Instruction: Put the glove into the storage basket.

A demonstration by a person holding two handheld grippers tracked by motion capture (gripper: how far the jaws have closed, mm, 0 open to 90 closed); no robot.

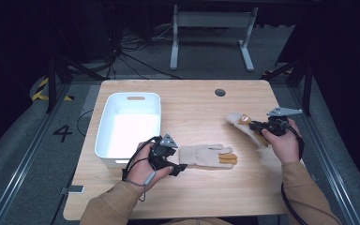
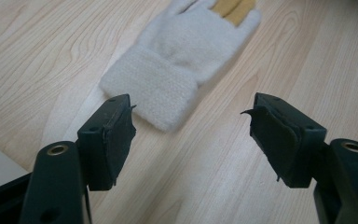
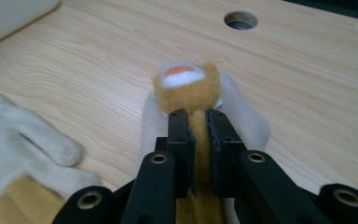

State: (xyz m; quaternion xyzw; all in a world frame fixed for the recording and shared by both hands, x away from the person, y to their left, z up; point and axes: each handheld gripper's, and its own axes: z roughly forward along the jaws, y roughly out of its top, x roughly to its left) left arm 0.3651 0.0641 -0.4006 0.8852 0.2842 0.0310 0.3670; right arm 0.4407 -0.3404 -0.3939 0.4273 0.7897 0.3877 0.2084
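Light wooden table (image 1: 201,187) with round hole (image 1: 220,92), white tub (image 1: 129,126) at left, cream glove (image 1: 205,155) lying flat mid-table

A wooden table (image 1: 192,187) stands on grey floor (image 1: 18,154), cables (image 1: 122,51) and desk legs (image 1: 211,37) in dark upper frame.

A glove (image 1: 206,156) lies on the table (image 1: 192,197), right of the tub (image 1: 129,124).

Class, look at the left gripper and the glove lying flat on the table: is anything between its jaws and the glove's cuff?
Nothing visible. The left gripper stands open just short of the cuff of the flat glove, with bare table between them. The right gripper holds the other glove off to the side.
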